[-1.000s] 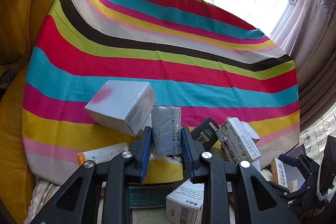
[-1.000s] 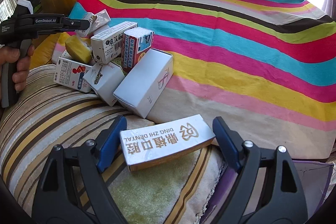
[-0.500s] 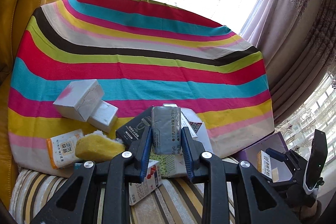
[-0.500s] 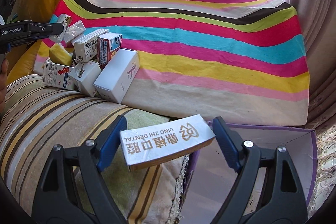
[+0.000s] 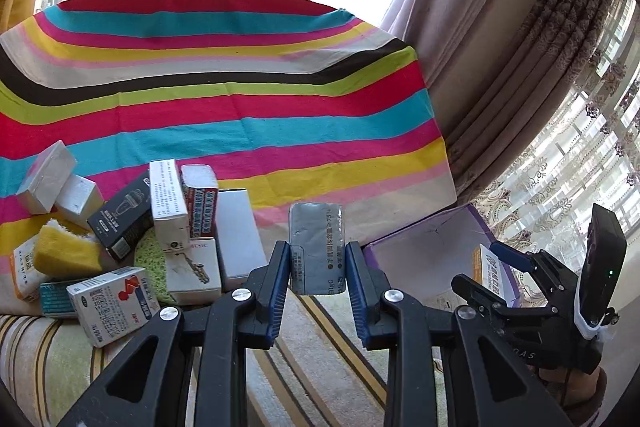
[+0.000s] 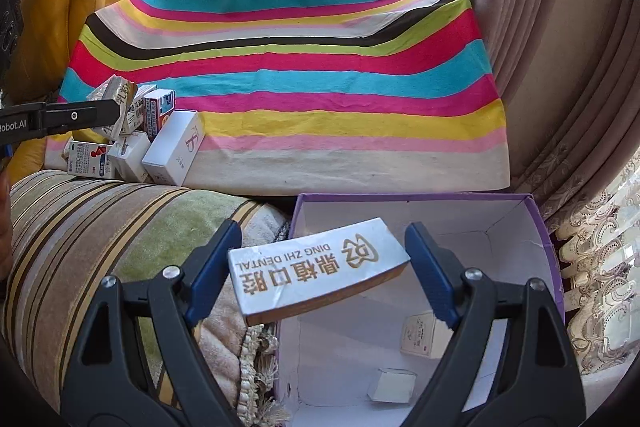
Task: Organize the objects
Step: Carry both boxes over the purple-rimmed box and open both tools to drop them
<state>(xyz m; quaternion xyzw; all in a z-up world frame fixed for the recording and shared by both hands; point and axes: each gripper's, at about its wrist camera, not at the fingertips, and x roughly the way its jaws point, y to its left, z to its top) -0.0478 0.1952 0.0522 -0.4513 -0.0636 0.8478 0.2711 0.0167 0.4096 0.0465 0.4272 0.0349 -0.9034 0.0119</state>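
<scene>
A: How far along is the tidying?

B: Early, I'd judge. The purple box (image 6: 536, 227) beside the sofa (image 6: 100, 227) has only two small cartons on its floor: one (image 6: 424, 335) by the right wall, one (image 6: 392, 385) nearer the front edge. Most of the clutter is unsorted.

A: Where is the clutter?

B: On the sofa seat, heaped against the lower left edge of the striped cloth (image 5: 240, 115): a yellow sponge (image 5: 64, 251), a black carton (image 5: 120, 227), a red-and-blue carton (image 5: 202, 205), a white box (image 5: 240, 239) and several more, touching or leaning on each other.

A: And the claws?

B: The right claw (image 6: 320, 267) has a white dental carton (image 6: 316, 267) between its fingers, over the near-left corner of the box. It sits skewed, and there is a gap at the right pad, so I can't tell whether it is truly clenched. The left claw (image 5: 317, 267) is clenched on a grey packet (image 5: 317, 247), upright, over the seat's front edge between the heap and the box.

A: What's left?

B: Both held items seem bound for the box, then the whole heap, piece by piece.
</scene>
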